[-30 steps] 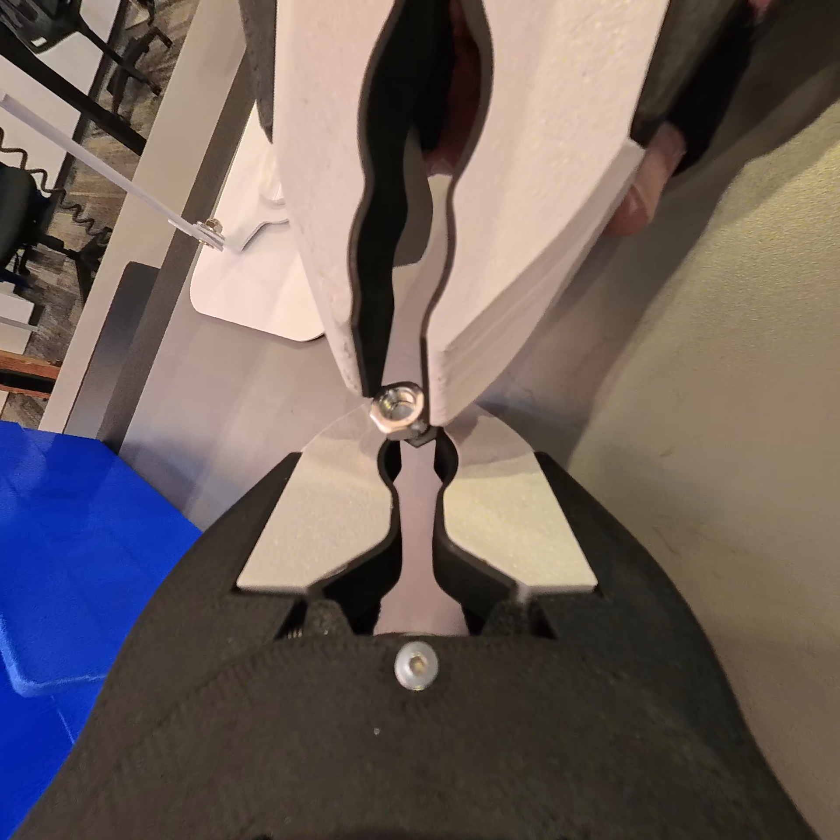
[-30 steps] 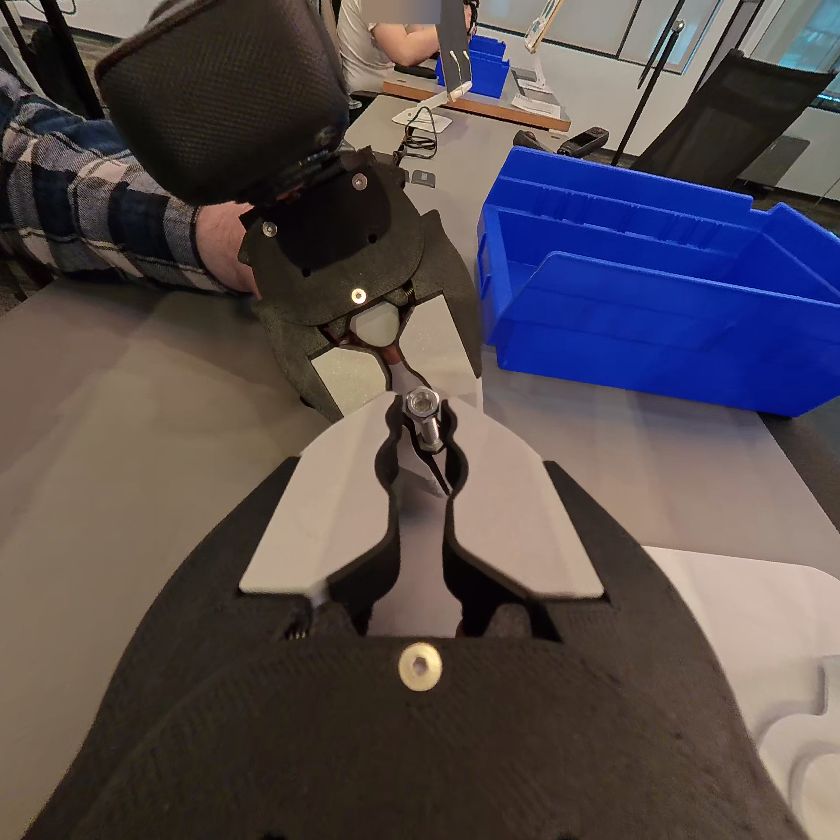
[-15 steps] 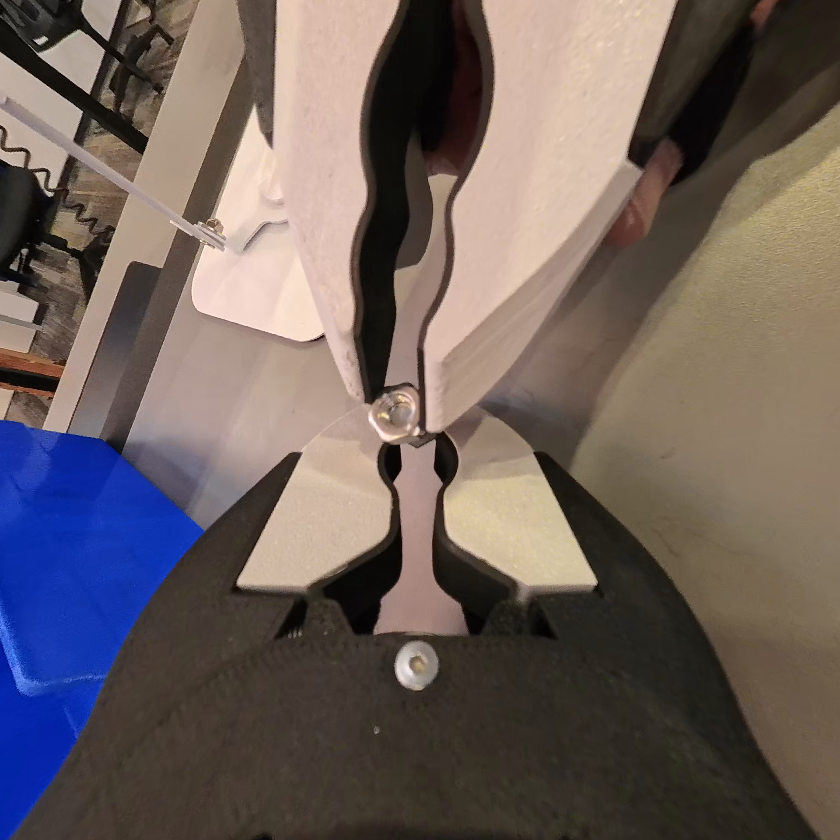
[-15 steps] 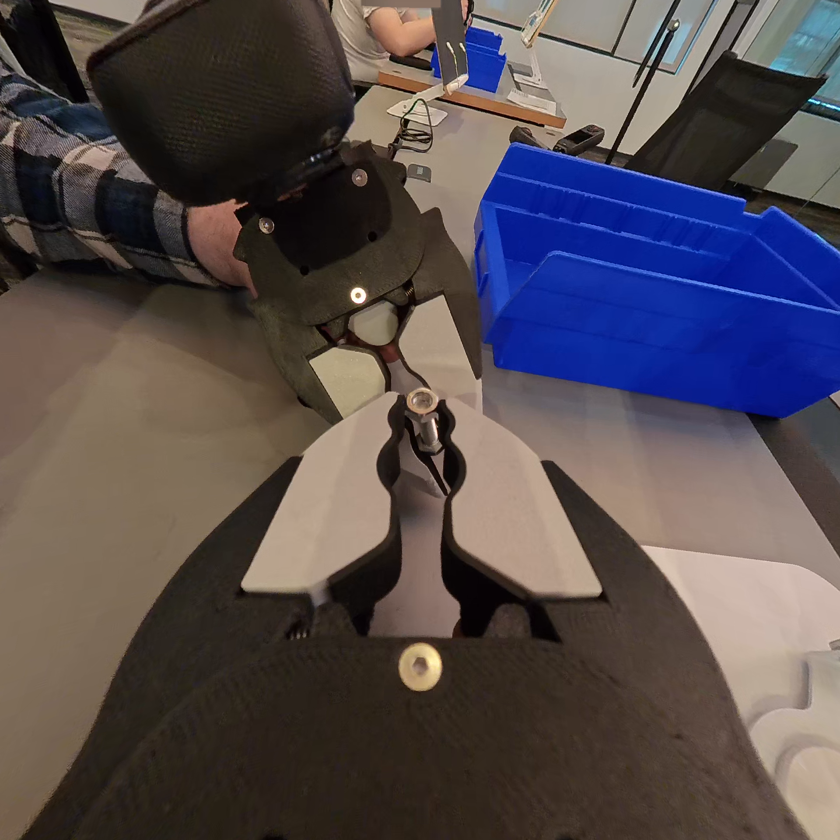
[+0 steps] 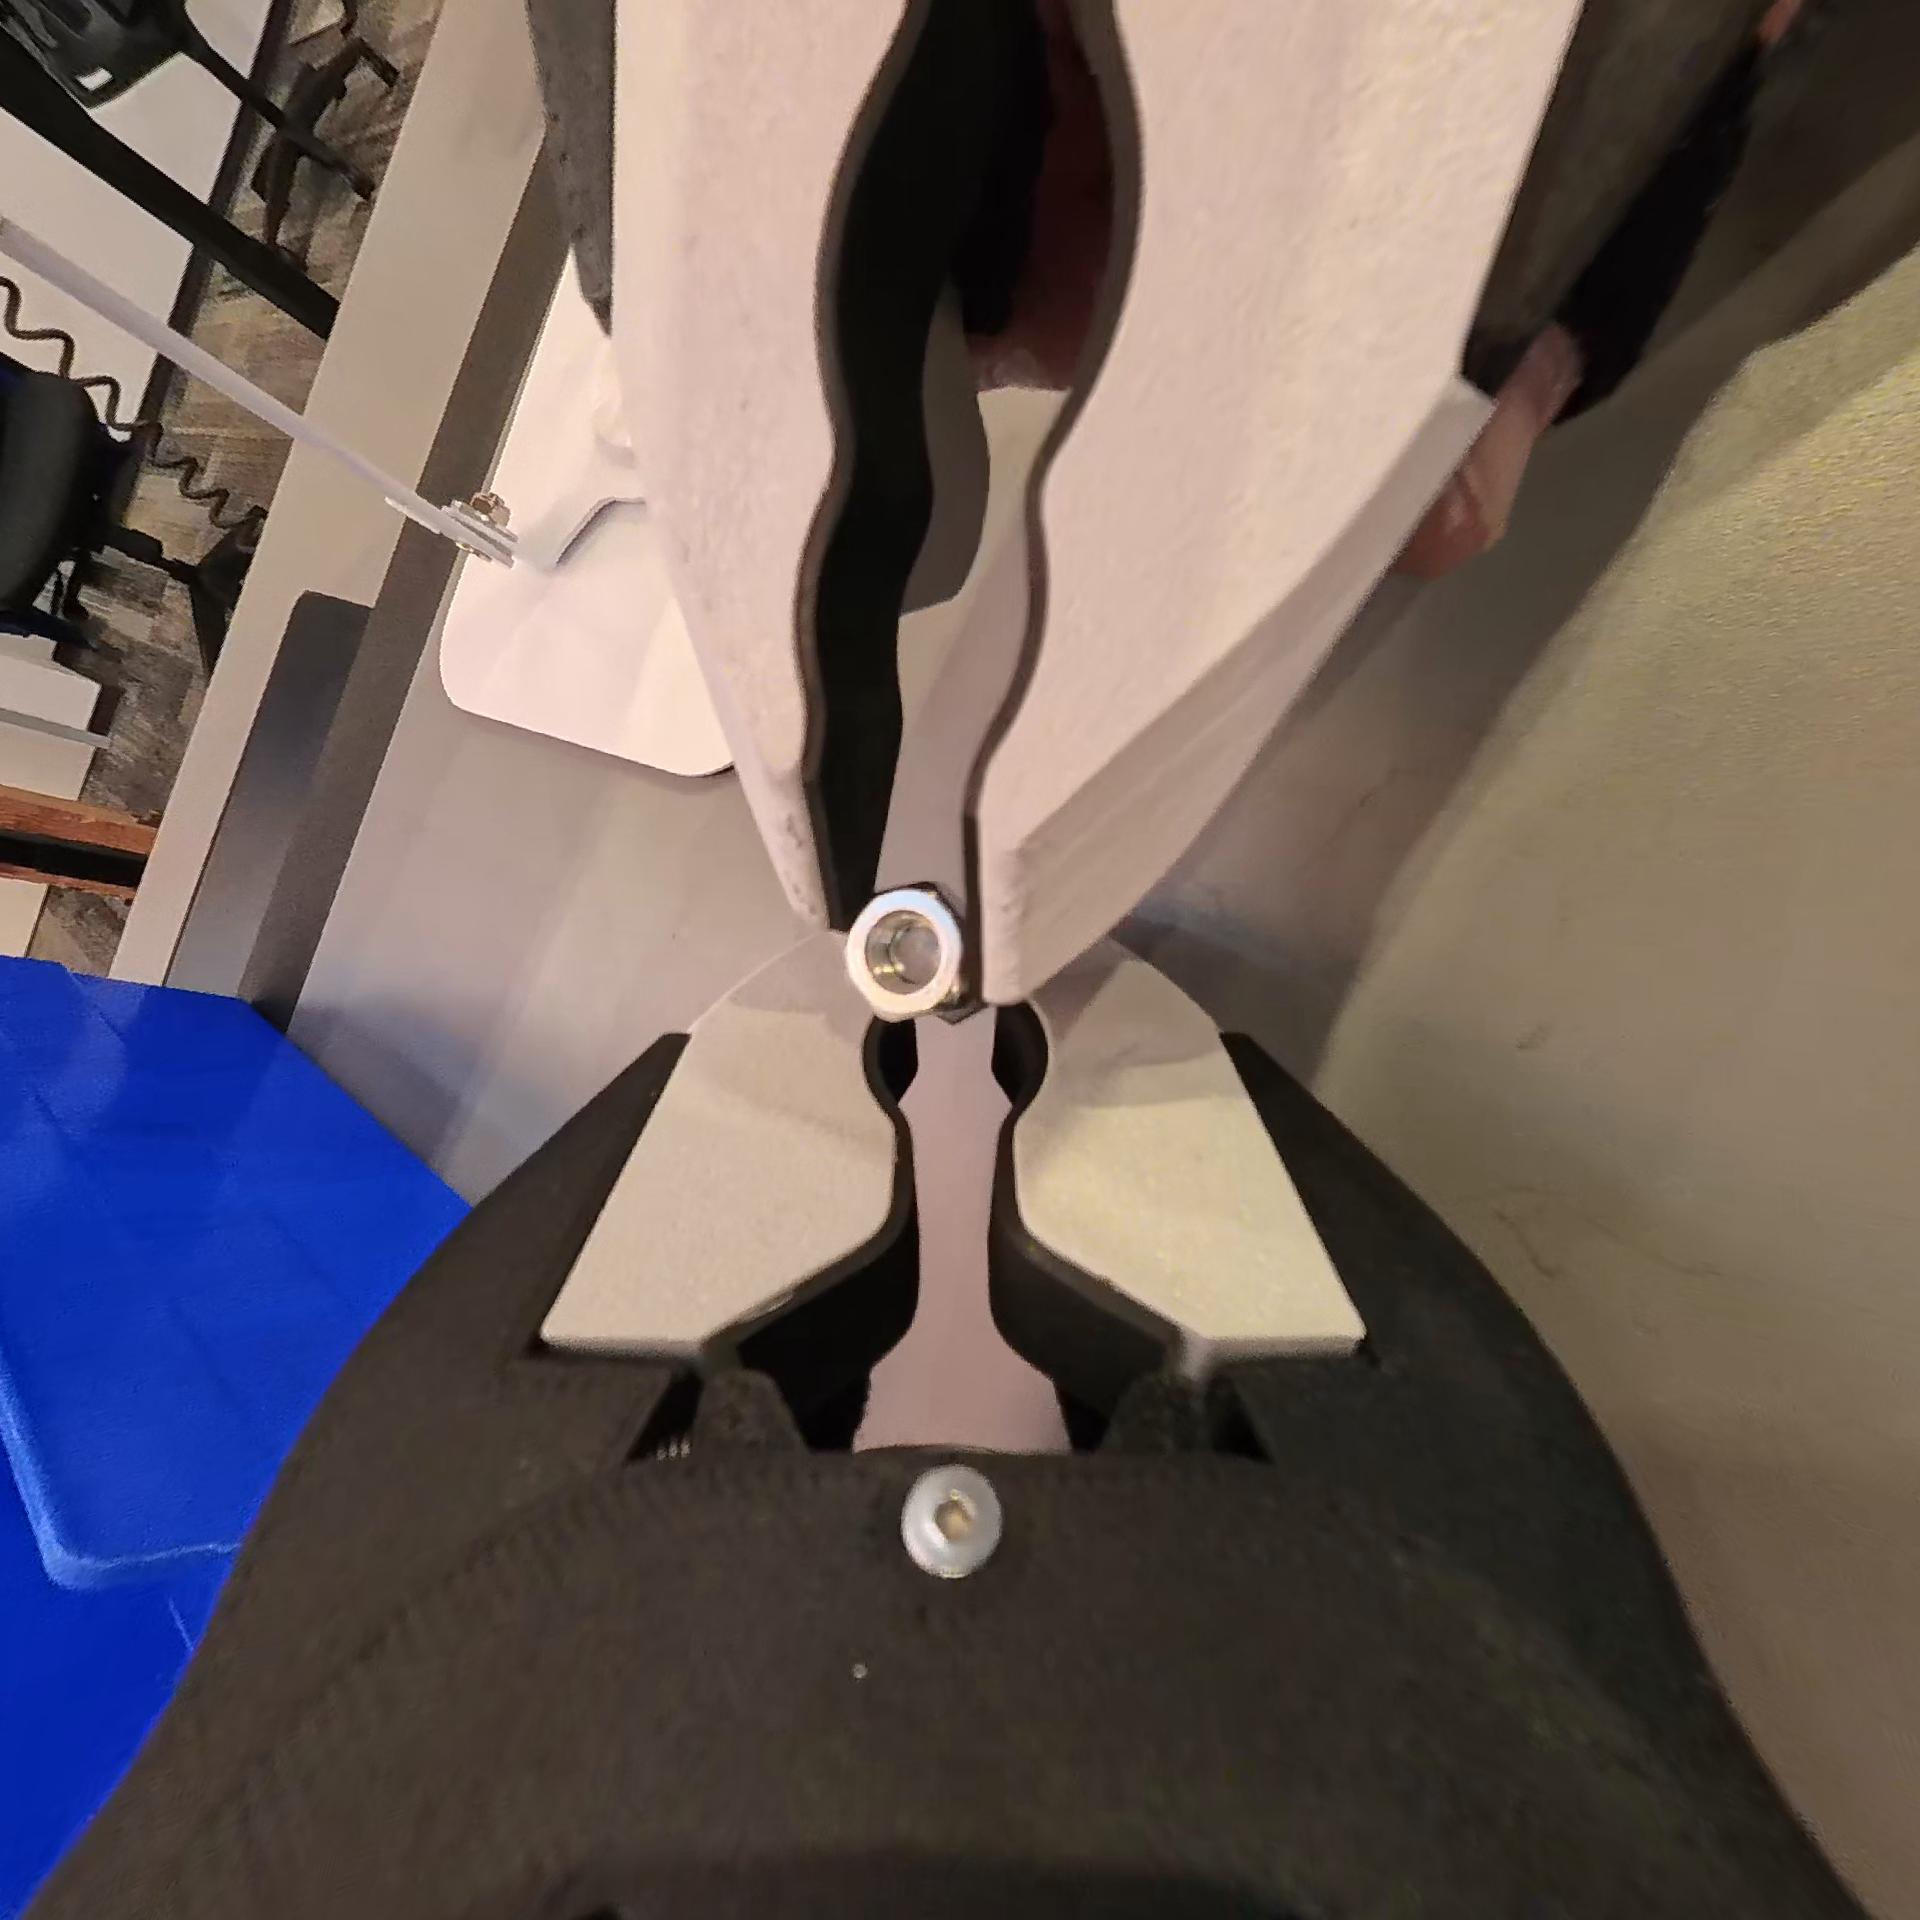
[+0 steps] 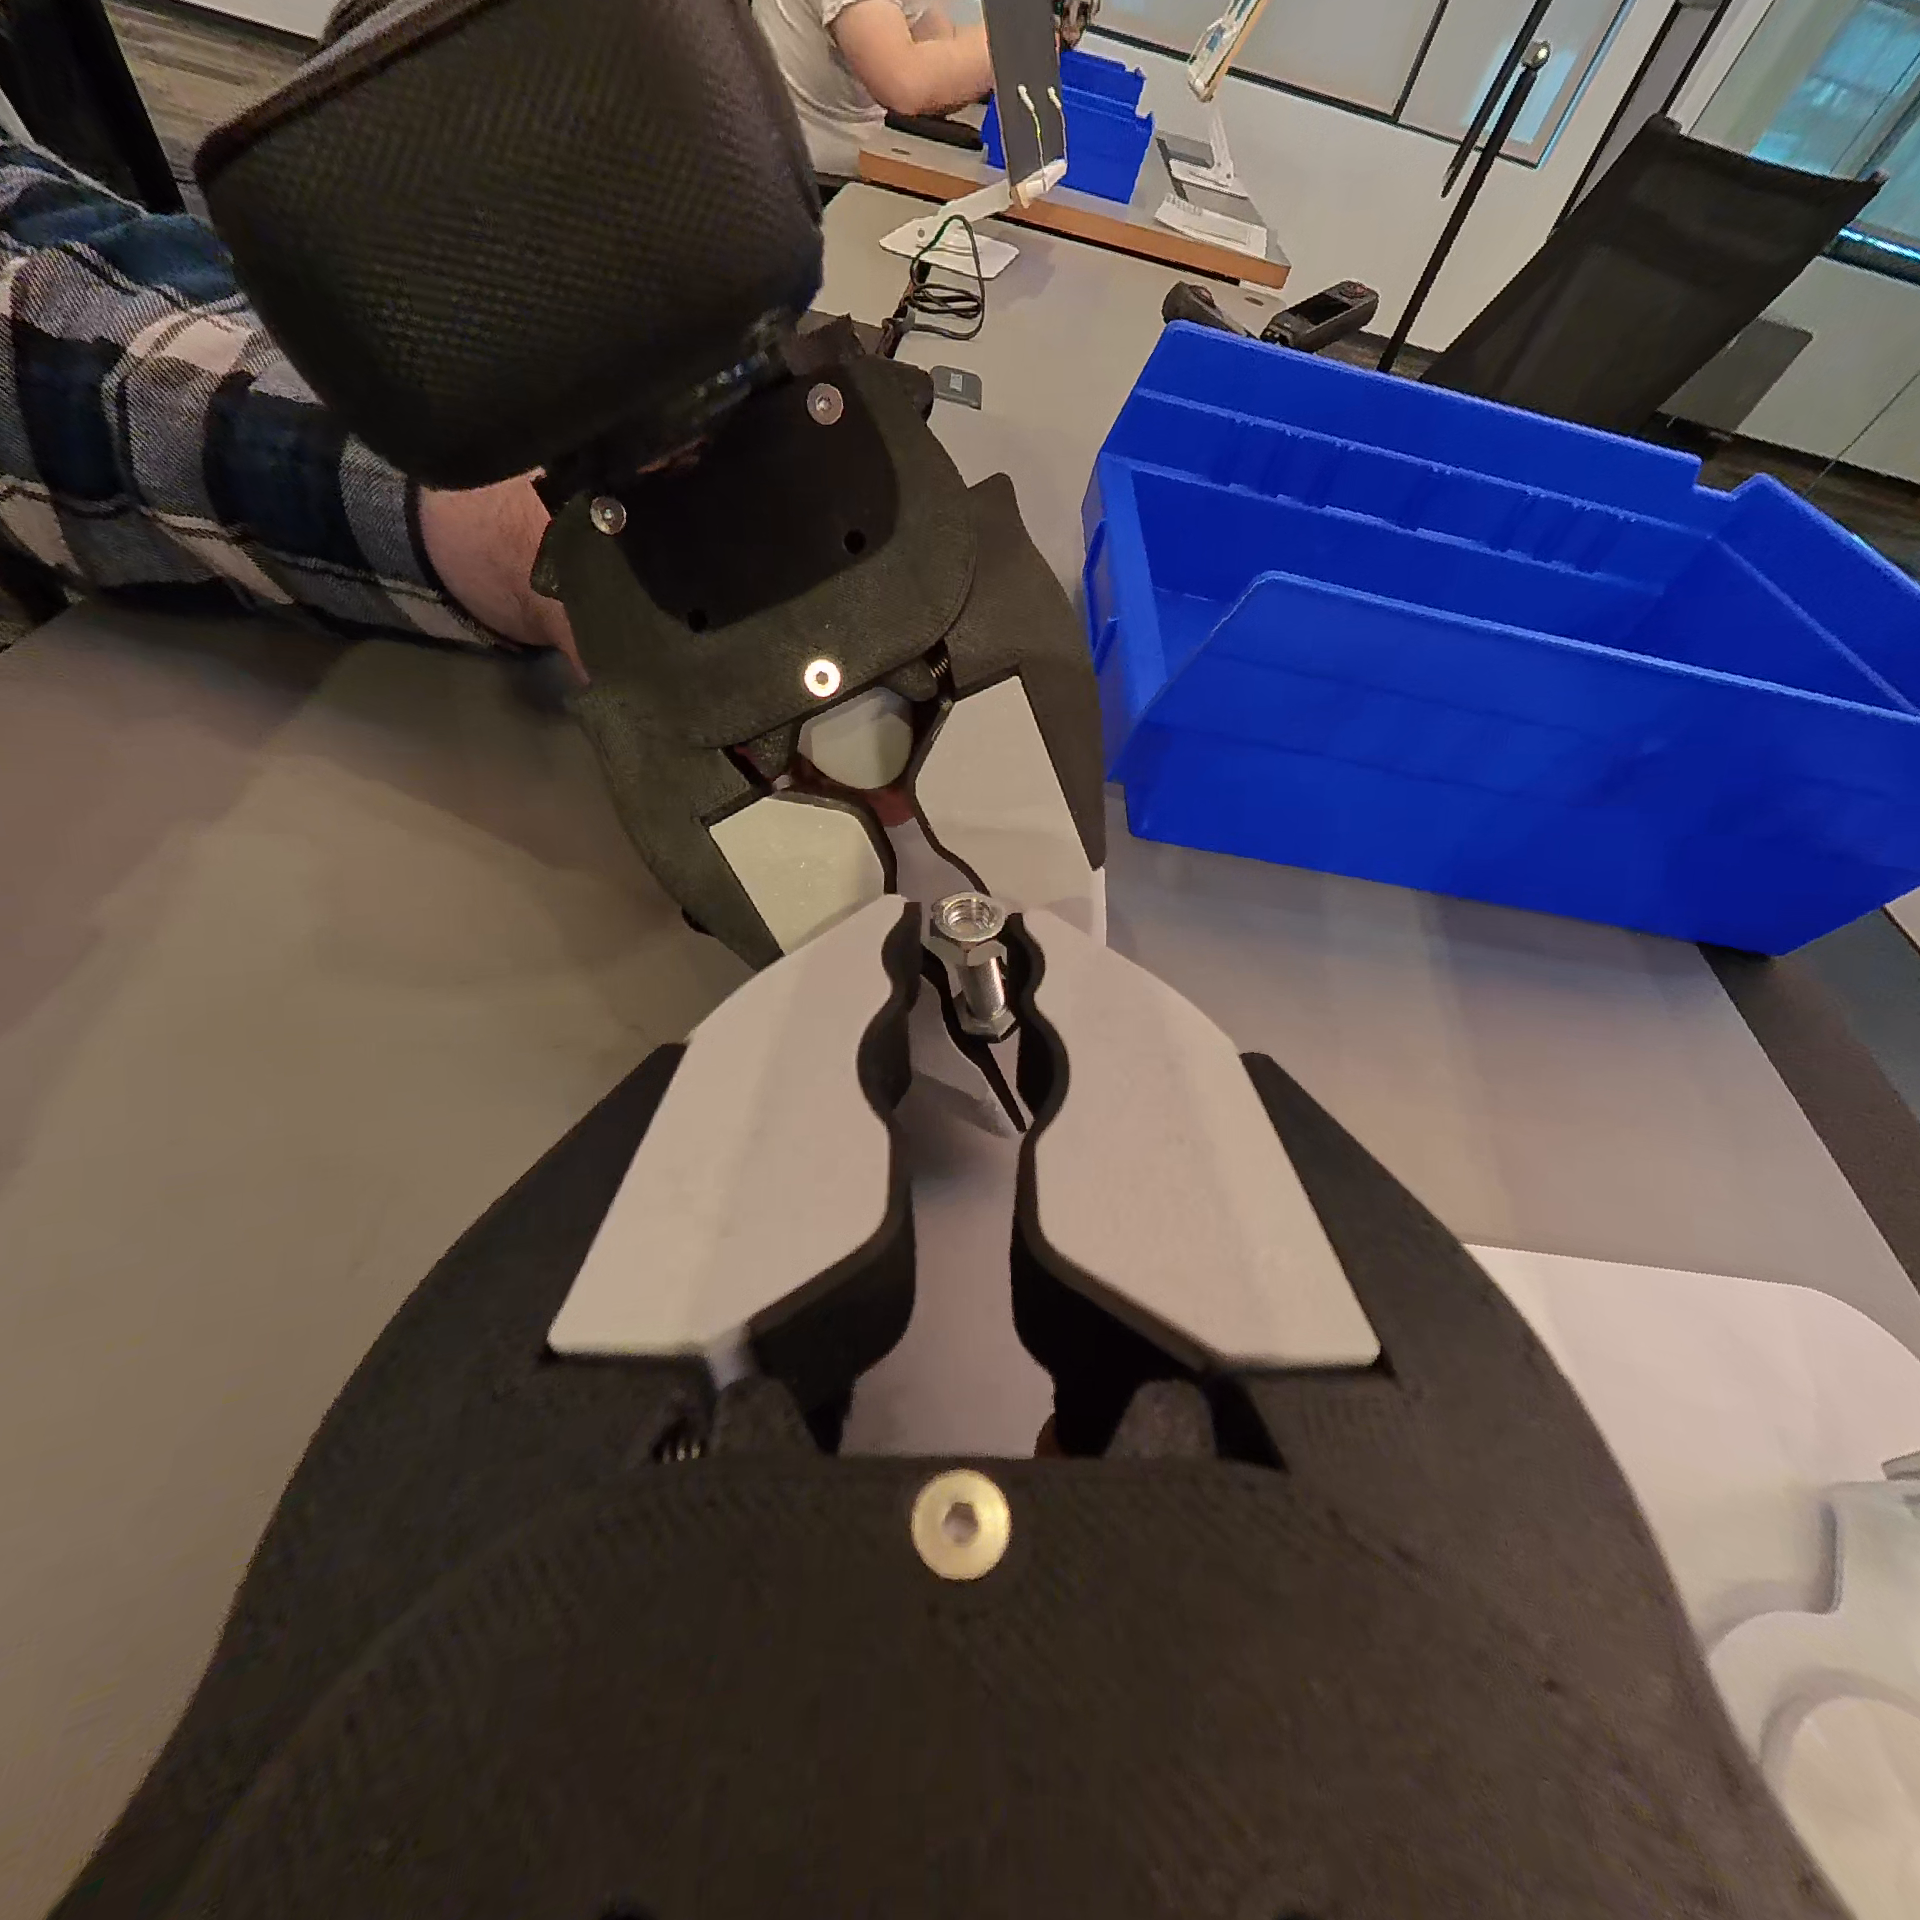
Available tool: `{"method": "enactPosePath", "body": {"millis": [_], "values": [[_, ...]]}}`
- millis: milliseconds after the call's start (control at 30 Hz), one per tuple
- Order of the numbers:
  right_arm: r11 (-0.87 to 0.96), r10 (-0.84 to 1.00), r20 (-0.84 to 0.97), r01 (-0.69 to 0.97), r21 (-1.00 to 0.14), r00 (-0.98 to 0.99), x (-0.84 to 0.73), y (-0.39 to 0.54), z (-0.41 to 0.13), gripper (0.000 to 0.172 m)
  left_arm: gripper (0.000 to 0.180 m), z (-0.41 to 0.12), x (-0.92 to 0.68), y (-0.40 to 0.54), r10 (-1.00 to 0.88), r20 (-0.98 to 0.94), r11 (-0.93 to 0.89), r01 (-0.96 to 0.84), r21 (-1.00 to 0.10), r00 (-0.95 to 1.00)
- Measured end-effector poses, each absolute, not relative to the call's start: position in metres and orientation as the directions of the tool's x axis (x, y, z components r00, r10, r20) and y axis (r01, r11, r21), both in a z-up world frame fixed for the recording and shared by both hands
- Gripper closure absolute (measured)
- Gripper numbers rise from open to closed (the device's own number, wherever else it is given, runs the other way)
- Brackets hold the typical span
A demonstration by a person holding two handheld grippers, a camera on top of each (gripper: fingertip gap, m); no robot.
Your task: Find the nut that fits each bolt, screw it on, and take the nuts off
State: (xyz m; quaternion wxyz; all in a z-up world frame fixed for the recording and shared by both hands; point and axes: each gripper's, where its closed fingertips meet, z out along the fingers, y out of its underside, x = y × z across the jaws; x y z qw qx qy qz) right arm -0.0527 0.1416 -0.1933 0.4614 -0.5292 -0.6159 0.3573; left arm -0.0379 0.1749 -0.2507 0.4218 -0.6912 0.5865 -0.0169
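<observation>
The right gripper (image 6: 961, 961) is clamping a silver steel hex nut (image 6: 961, 928) between its pale fingertips, the nut sitting at the tip of a short threaded silver bolt (image 6: 982, 1000). The left gripper (image 5: 940, 1013), meeting it head-on, is closed narrowly on the bolt, though its pads are hidden behind the nut (image 5: 902, 954). The step in hand is probably turning the nut along the thread; on or off cannot be told. The next move calls for rotating one wrist while keeping both axes aligned, then regripping. Everything is hovering over a smooth grey tabletop (image 6: 312, 1039), beside a blue plastic bin (image 6: 1507, 707) and a white flat board (image 6: 1662, 1403). Beyond are another desk, a seated person (image 6: 862, 52) and black chairs (image 6: 1621, 281).
</observation>
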Motion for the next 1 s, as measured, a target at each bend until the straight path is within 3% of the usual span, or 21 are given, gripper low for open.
{"method": "enactPosePath", "body": {"millis": [1000], "values": [[0.176,0.984,0.180,0.323,-0.930,-0.019,-0.0527,0.1400,-0.1946,0.157,0.172,-0.2520,-0.0346,0.1730,-0.836,-0.461,0.052,-0.793,-0.607,0.298]]}}
